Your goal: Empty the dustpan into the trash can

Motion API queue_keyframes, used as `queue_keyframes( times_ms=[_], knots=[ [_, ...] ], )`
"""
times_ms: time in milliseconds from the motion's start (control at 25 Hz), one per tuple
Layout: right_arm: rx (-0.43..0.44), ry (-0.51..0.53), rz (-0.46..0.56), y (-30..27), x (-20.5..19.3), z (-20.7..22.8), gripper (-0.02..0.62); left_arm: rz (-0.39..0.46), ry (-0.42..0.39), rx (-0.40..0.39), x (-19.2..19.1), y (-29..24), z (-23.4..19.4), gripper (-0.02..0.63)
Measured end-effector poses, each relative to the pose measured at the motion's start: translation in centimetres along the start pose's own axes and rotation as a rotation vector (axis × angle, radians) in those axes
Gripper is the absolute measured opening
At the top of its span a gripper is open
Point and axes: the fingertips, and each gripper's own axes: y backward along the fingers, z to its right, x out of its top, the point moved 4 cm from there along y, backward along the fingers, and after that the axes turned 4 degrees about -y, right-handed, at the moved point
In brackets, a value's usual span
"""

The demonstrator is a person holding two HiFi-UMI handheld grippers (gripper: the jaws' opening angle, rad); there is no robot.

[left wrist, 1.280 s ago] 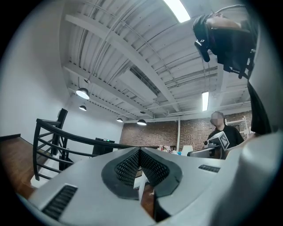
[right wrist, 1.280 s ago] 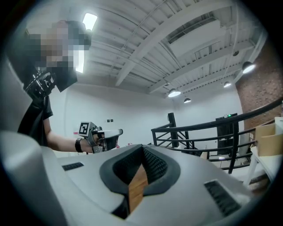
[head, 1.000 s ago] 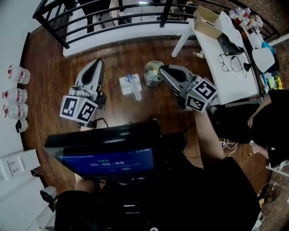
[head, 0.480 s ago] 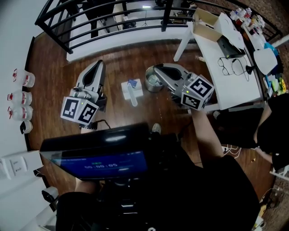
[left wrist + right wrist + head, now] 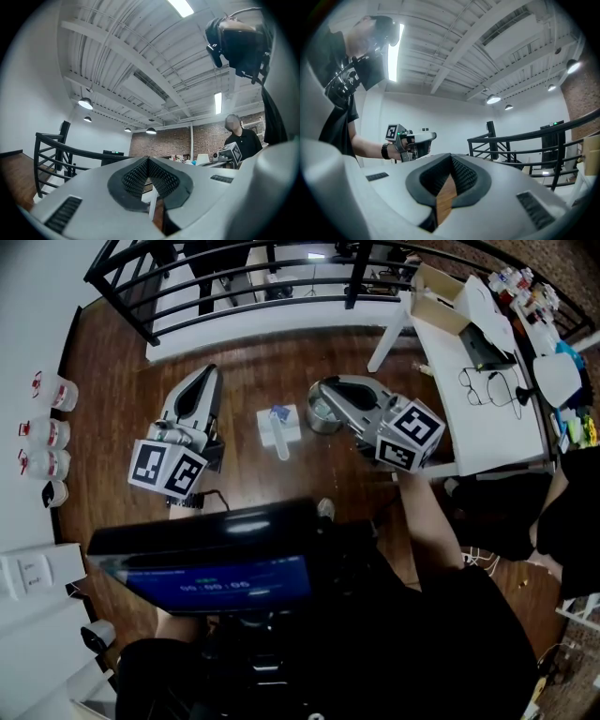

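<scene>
The white dustpan [image 5: 279,430], with something blue at its far end, lies on the wooden floor between my two grippers. Just to its right stands a small metal trash can [image 5: 322,418], partly covered by my right gripper [image 5: 322,384], which hovers over it. That gripper is shut and holds nothing [image 5: 451,156]. My left gripper [image 5: 208,372] hangs left of the dustpan, apart from it, also shut and empty [image 5: 148,159]. Neither gripper view shows the dustpan or the can; both look out across the room.
A black railing [image 5: 244,296] runs along the far side. A white table [image 5: 487,381] with glasses, a box and clutter stands at the right. Several cups [image 5: 42,432] line the left wall. A dark screen [image 5: 211,563] sits close below me. Another person [image 5: 240,136] stands by the table.
My right gripper has swung slightly left and now covers more of the trash can. The dustpan still lies on the floor, and both grippers stay shut.
</scene>
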Motion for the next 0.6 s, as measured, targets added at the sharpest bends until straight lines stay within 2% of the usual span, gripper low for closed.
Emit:
queue_keyframes(
  times_ms=[360, 600],
  knots=[
    [-0.006, -0.014, -0.03, -0.7, -0.9, -0.4, 0.003, 0.002, 0.015, 0.003, 0.0, 0.7, -0.8, 0.002],
    [0.003, -0.036, -0.166, -1.7, -6.6, 0.2, 0.004, 0.005, 0.015, 0.031, -0.1, 2.2, -1.8, 0.002]
  ],
)
